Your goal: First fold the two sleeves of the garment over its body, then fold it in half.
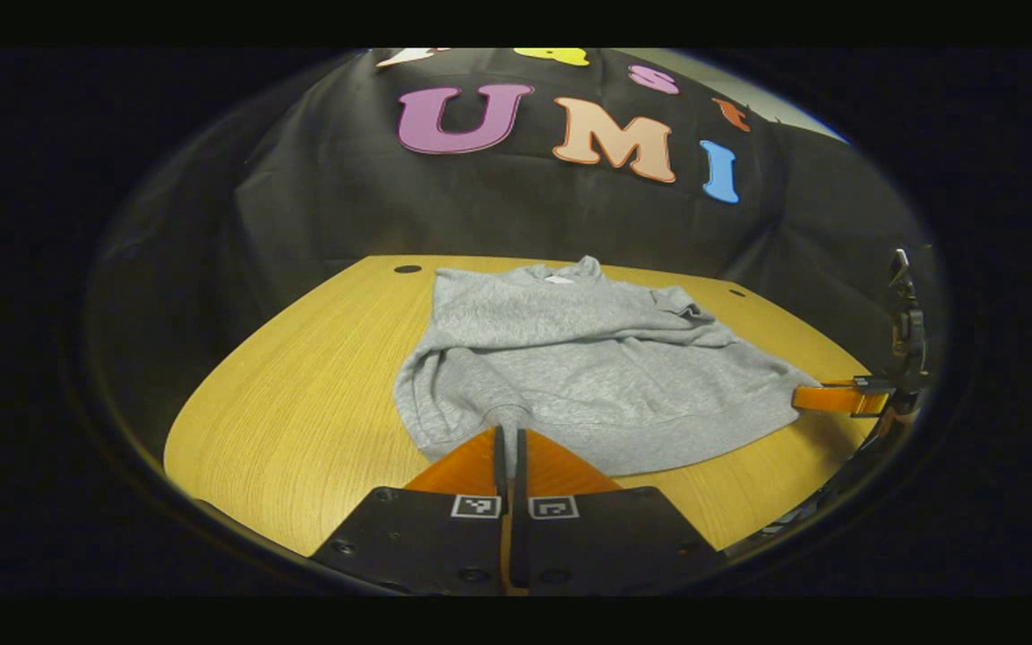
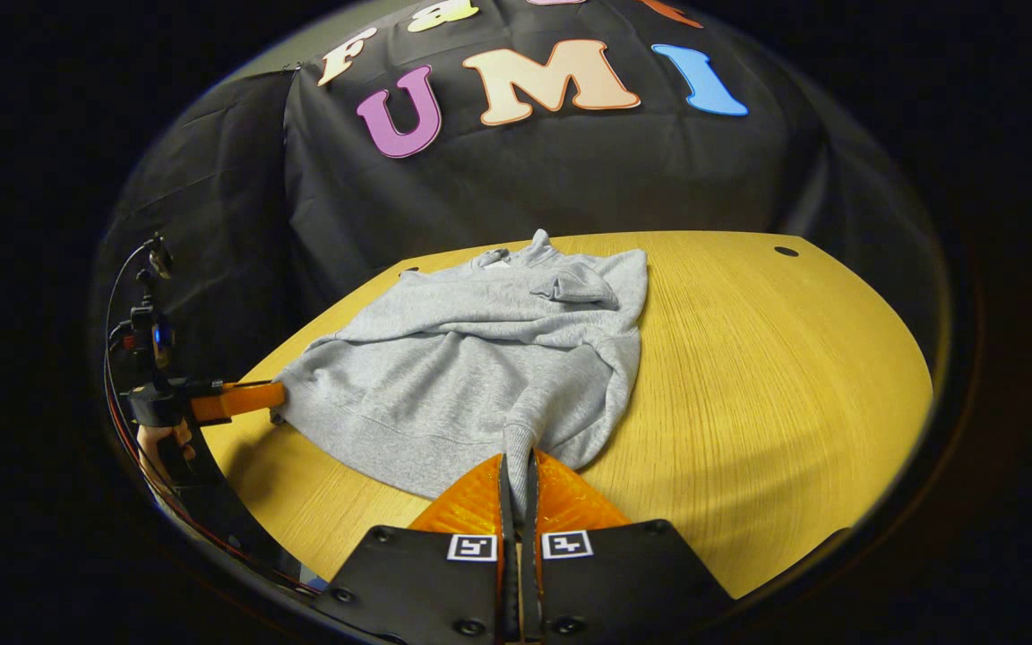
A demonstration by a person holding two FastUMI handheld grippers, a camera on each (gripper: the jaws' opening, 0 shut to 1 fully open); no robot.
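Note:
A grey sweatshirt (image 1: 570, 358) lies on the wooden table (image 1: 301, 394), collar toward the far wall. Its sleeves are folded in over the body, and a cuff (image 1: 679, 305) rests near the chest. In the left gripper view my left gripper (image 1: 509, 430) is shut on one near hem corner. At the far right of that view my right gripper (image 1: 804, 397) holds the other hem corner. In the right gripper view the sweatshirt (image 2: 480, 367) spreads ahead of my right gripper (image 2: 516, 457), which pinches hem fabric. My left gripper (image 2: 272, 395) meets the hem at the left.
The black cloth wall (image 1: 498, 206) hangs right behind the table. Small dark holes (image 1: 408, 269) (image 2: 786, 252) sit near the table's far edge. Bare wood (image 2: 767, 376) stretches to the right of the garment. A hand (image 2: 162, 439) and cables trail behind the left gripper.

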